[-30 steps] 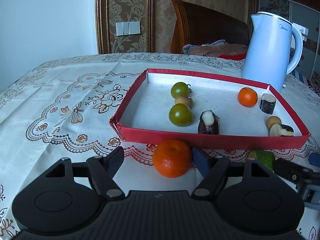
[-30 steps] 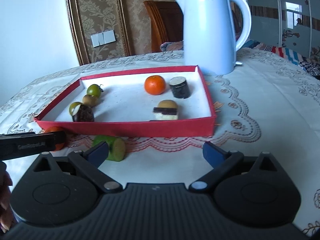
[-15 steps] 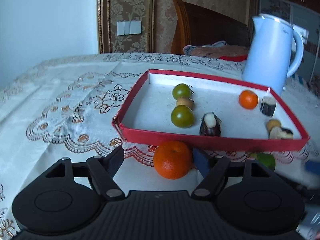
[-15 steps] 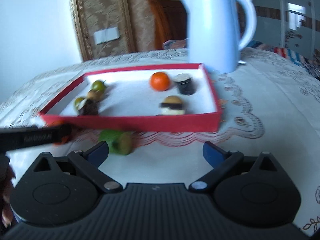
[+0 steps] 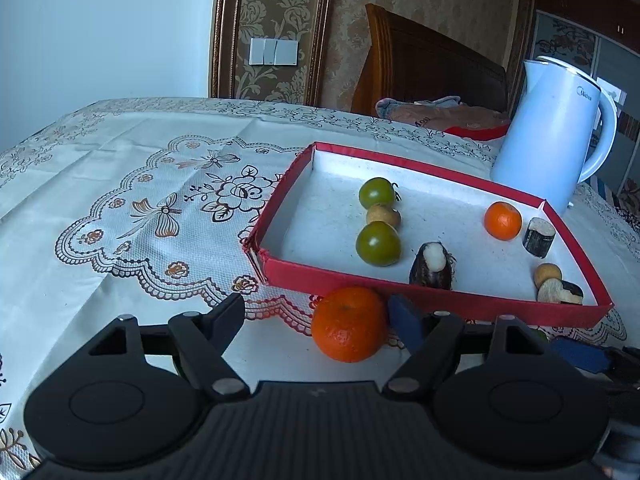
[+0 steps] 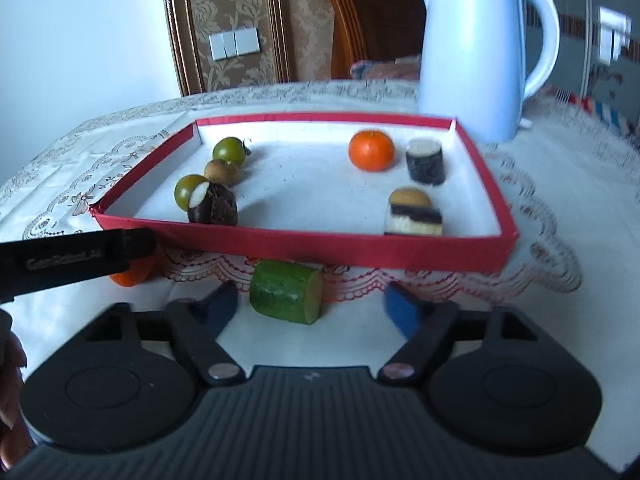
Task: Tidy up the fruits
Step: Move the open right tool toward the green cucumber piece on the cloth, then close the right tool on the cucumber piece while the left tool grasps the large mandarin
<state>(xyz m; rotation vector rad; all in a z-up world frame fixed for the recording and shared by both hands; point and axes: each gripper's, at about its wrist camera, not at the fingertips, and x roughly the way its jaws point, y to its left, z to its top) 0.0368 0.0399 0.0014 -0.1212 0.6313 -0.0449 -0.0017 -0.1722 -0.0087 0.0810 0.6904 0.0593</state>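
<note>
Most of the fruit already sits in the red tray (image 5: 436,300); by the look of it, two pieces on the desk (image 5: 120,184) in front of it remain.

Left to right in the tray: two green tomatoes (image 5: 378,243), one small brown fruit (image 5: 383,216) between them, one dark peeled piece (image 5: 432,266), one small orange (image 5: 503,220), one dark cylinder (image 5: 539,237), one tan ball (image 5: 547,274) and one layered slice (image 5: 560,292).

Outside, a big orange (image 5: 349,329) lies between the left claw (image 5: 316,314) fingers; its jaws are opening, unclenched, the right pad seemingly touching. The cucumber chunk (image 6: 286,291) lies within the right claw (image 6: 310,306), whose jaws are closing, not yet gripping.
</note>
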